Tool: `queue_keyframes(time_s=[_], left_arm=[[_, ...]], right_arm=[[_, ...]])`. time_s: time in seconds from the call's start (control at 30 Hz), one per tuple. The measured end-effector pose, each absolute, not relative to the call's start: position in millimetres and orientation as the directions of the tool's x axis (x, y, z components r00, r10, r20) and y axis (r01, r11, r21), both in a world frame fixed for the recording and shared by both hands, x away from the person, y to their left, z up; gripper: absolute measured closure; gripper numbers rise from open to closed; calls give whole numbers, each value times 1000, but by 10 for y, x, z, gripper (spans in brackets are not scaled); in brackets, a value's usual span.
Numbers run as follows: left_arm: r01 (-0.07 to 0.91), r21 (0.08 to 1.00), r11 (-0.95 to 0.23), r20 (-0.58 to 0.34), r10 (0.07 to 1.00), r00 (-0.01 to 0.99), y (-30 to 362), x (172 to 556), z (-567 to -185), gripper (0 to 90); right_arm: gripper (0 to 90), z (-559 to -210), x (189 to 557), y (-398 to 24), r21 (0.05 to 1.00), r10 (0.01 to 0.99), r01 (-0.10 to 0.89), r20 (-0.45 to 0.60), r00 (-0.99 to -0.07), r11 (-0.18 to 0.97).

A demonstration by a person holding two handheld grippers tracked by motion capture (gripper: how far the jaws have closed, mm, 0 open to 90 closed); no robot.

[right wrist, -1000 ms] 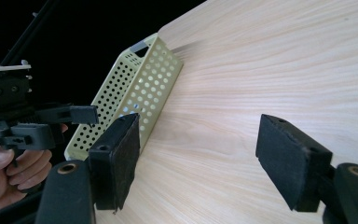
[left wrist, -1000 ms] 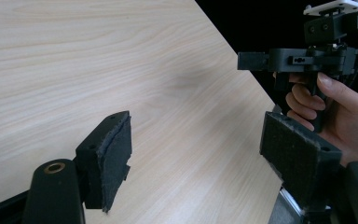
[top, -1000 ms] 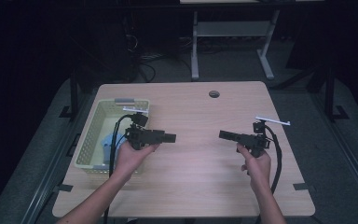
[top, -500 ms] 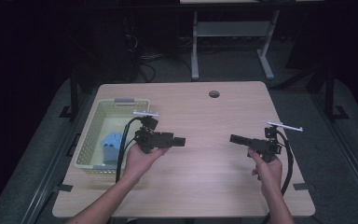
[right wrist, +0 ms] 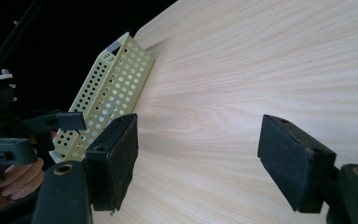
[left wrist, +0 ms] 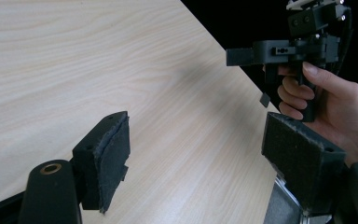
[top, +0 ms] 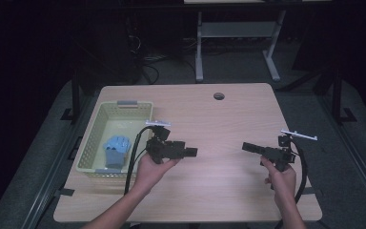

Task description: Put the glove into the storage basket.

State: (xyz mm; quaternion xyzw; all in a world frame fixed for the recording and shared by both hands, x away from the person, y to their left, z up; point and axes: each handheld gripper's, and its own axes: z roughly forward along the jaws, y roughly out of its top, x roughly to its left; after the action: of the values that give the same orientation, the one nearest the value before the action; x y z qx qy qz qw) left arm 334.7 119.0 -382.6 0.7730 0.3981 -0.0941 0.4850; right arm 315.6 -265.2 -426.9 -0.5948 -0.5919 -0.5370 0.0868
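Blue glove-like thing (top: 116, 149) is sat inside the yellow basket (top: 92, 136) at 9 o'clock on the bench (top: 228, 119). Left gripper (top: 190, 152) and right gripper (top: 248, 147) are held wide and empty, pointed inward, probably just idling.

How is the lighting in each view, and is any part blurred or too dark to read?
High view: the table is evenly lit, the floor and room around it nearly black. Left gripper view: sharp wood grain, black beyond the table edge. Right gripper view: the basket is slightly soft, with darkness behind it.
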Motion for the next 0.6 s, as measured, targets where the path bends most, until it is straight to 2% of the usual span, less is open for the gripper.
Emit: queue_keyframes(time_s=[0.6], left_arm=[[695,687,-211,-529,510,678,1095,3169,-4010,232]], right_arm=[[279,-4355,2995,-2887,532,607,792,747,-272,-300]])
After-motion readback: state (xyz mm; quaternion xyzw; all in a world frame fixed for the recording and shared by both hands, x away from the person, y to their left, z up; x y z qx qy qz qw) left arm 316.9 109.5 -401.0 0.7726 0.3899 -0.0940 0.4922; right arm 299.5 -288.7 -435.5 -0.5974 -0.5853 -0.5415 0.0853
